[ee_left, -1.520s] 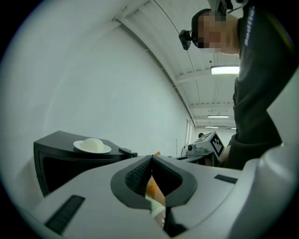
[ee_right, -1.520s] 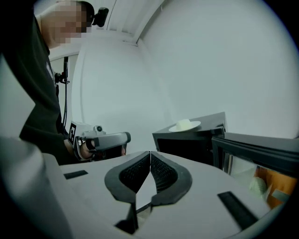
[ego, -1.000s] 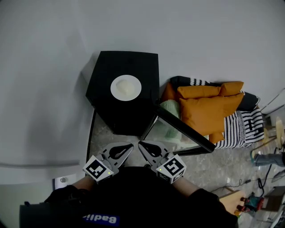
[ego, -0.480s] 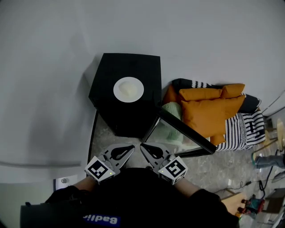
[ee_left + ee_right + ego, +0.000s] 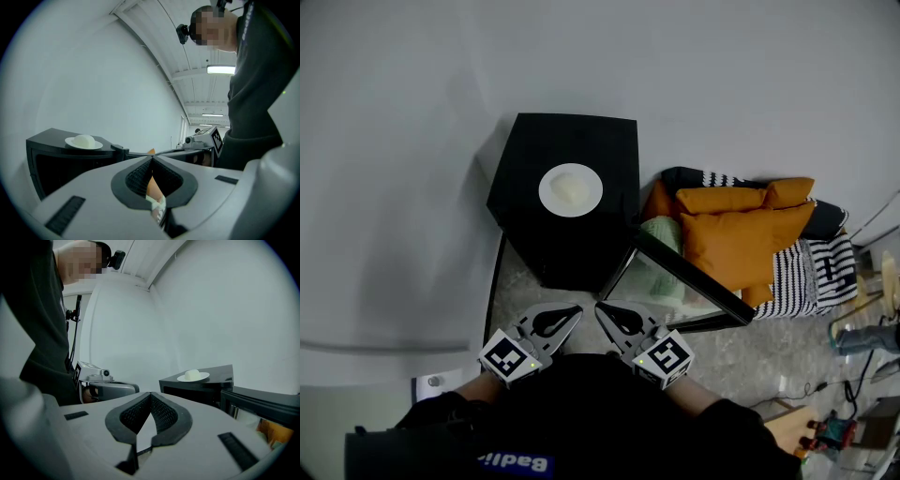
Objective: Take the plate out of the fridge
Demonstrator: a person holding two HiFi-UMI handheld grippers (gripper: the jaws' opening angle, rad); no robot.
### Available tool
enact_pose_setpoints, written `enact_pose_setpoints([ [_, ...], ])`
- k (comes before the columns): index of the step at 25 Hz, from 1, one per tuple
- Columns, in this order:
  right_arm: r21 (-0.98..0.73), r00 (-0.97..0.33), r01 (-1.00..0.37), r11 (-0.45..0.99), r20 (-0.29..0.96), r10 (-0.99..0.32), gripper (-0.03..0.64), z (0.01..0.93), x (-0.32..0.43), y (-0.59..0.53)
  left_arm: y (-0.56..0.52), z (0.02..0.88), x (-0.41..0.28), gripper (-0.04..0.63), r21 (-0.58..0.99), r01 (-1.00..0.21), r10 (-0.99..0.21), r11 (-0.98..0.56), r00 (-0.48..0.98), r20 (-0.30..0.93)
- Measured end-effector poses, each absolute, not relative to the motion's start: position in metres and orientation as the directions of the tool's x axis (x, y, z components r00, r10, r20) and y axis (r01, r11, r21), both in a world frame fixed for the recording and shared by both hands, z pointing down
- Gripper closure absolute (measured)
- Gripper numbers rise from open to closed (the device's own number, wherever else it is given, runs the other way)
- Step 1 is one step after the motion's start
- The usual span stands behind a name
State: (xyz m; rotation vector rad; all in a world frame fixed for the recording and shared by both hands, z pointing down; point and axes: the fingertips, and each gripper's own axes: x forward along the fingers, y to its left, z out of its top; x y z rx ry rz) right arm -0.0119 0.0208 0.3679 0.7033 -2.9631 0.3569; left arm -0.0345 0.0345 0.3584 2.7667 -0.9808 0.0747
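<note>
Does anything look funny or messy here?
The door of the small black fridge hangs wide open, and the round white plate with a pale lump of food sits on top of the fridge, not inside it. A heap of orange and striped cushions lies on the floor beside it. Nothing looks spilled or broken.

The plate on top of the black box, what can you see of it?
The plate is small, round and white, with a wide flat rim, and looks like ceramic. It lies level on the top of the black fridge, about mid-top, and carries a pale domed lump at its centre. Nothing else touches it.
</note>
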Motion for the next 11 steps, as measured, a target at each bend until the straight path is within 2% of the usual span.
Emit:
enact_pose_setpoints([
  [11, -0.203, -0.89, -0.455, 0.867, 0.124, -0.438, 0.607, 0.3686, -0.0121, 0.0252, 0.0382, 0.3594, -0.0359, 0.589, 0.181, -0.631, -0.623, -0.754, 0.775, 0.109],
])
